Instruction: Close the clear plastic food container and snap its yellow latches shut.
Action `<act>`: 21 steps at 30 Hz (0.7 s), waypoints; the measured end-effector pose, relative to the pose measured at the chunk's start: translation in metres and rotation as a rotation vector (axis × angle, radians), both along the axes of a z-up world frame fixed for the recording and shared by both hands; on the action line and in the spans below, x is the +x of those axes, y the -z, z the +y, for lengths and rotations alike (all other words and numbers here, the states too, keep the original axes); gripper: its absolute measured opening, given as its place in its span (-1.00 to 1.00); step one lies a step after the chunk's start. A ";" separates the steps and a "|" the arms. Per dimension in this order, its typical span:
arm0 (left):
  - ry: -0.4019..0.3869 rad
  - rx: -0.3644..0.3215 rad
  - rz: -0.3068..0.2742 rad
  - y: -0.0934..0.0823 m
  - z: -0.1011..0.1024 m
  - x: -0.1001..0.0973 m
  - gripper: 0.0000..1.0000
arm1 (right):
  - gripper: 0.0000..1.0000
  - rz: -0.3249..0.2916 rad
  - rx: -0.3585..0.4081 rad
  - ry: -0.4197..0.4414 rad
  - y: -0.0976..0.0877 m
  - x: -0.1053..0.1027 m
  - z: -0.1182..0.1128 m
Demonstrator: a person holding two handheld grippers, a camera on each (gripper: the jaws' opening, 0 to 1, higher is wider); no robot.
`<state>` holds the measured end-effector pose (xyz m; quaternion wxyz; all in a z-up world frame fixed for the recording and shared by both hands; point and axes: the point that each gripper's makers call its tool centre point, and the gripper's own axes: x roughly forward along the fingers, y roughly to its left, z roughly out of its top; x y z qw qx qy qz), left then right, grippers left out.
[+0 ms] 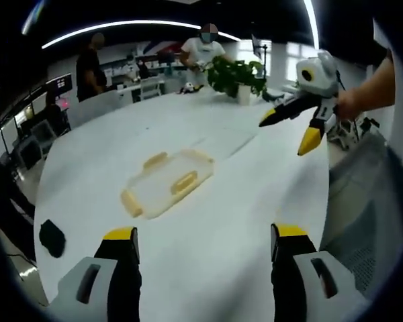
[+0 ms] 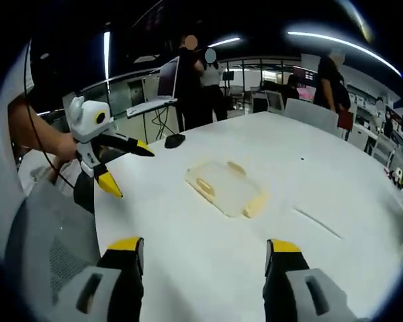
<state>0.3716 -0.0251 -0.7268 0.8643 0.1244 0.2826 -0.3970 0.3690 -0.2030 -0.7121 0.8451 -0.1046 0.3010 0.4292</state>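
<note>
- A clear, flat rectangular plastic food container with pale yellow latches (image 1: pixel 168 182) is lying on a broad white desk (image 1: pixel 221 228), well ahead of both grippers and touched by neither.
- In the right gripper view the same container (image 2: pixel 225 188) is sitting near the middle of the desk (image 2: pixel 208 268), with yellow latches showing along its edges.
- The left gripper (image 1: pixel 201 235), white with black, yellow-tipped jaws, is hovering above the desk with its jaws spread wide and holding nothing.
- The right gripper (image 2: pixel 203 243) is likewise hovering with its jaws spread apart and empty.
- In the left gripper view the right gripper (image 1: pixel 292 131) is showing in the air at the upper right, held by a person's hand (image 1: pixel 352 104), jaws parted.
- In the right gripper view the left gripper (image 2: pixel 127 168) is showing at the left, also with jaws parted.
- Whether the lid is already sitting on the container is too blurred to tell.
- Judging from this, the work is barely beginning: the latches are looking splayed outward, so reaching, closing and snapping are all still to do.
- A green potted plant (image 1: pixel 236 75) and people are standing beyond the desk.
</note>
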 end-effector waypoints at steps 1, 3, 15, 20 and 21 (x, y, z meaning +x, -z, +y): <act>0.000 0.001 0.000 0.001 0.001 0.002 0.57 | 0.46 -0.002 -0.005 -0.005 0.000 0.002 0.001; 0.002 0.003 0.001 0.002 0.003 0.007 0.57 | 0.46 -0.003 -0.010 -0.013 0.002 0.008 0.003; 0.024 0.028 -0.015 0.007 0.012 0.038 0.54 | 0.36 -0.017 -0.059 -0.109 0.003 0.037 0.014; 0.046 0.050 -0.021 0.010 0.017 0.047 0.53 | 0.34 -0.025 -0.086 -0.153 0.004 0.046 0.016; 0.048 0.052 -0.018 0.010 0.018 0.049 0.54 | 0.34 -0.028 -0.094 -0.160 0.005 0.048 0.016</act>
